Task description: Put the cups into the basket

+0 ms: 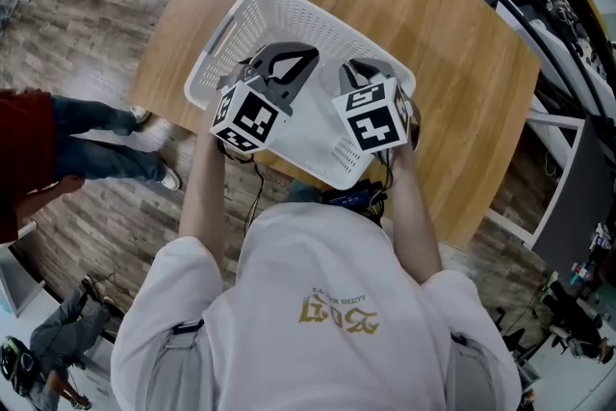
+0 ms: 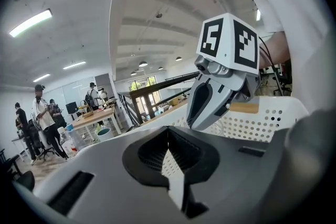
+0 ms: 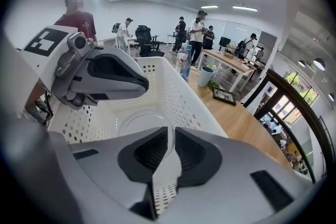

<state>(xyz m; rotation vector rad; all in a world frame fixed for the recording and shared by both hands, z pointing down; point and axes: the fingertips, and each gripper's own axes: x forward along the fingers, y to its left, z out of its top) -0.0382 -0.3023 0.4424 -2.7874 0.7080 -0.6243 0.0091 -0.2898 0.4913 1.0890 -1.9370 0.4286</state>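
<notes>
Right gripper view gives you the task's thing best: a clear cup (image 3: pixel 140 126), see-through and thin-walled, lies low inside the white perforated basket (image 3: pixel 178 92). Your right hand-held gripper (image 3: pixel 171 136) has its jaws pinched almost together on the cup's rim. Your left hand-held gripper (image 2: pixel 169 148) is fully closed with nothing in it, and it is held over the basket just beside the other. In the head view the basket rests on a light wooden surface (image 1: pixel 462 63), near the edge closest to you. At the far edge stand a bottle (image 3: pixel 185 65), a pale cup (image 3: pixel 206 77) and a dark picture frame (image 3: pixel 226 95), well apart from the basket. The floor (image 1: pixel 77 24) is grey-brown planks. A person in a red top (image 1: pixel 24 149) stands at your left, and others gather round desks farther off under strip lights.
</notes>
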